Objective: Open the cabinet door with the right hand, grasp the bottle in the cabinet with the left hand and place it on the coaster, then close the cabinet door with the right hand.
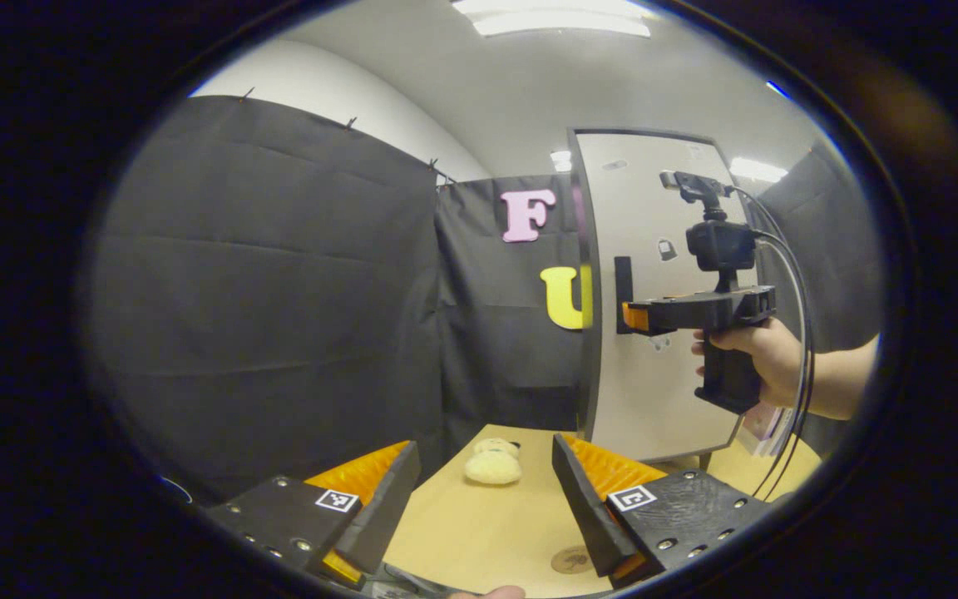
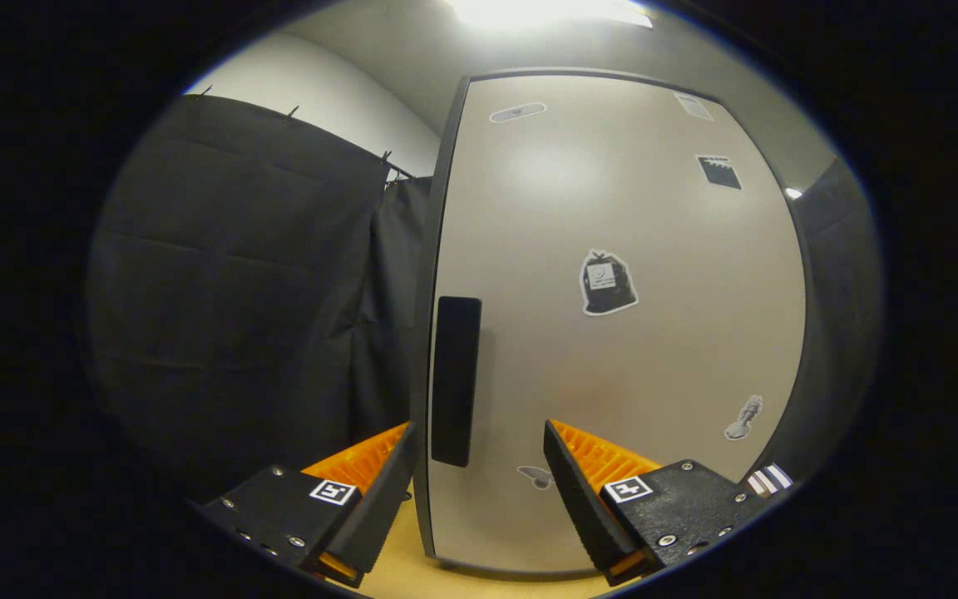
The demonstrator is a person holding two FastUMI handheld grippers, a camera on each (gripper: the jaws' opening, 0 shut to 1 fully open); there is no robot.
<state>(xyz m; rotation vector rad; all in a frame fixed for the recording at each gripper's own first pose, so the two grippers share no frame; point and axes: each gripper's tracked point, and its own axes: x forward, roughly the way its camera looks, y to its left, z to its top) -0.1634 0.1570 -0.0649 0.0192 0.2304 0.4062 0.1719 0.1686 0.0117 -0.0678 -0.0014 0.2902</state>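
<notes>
A tall pale cabinet door (image 2: 612, 333), closed, stands on the wooden tabletop (image 1: 496, 516); it has a dark upright handle (image 2: 455, 380) near its left edge and several small stickers too small to read. The right tool (image 2: 479, 466) is wide open, empty, its fingers either side of that handle. The left gripper view adds a hand (image 1: 758, 358) holding that tool, a round coaster (image 1: 570, 560), and a cream plush toy (image 1: 493, 462). The left tool (image 1: 486, 491) hangs open, empty.

cabinet door (image 2: 612, 333) — handle (image 2: 456, 380) at its left edge | plush toy (image 1: 493, 462) on table (image 1: 487, 532)
</notes>
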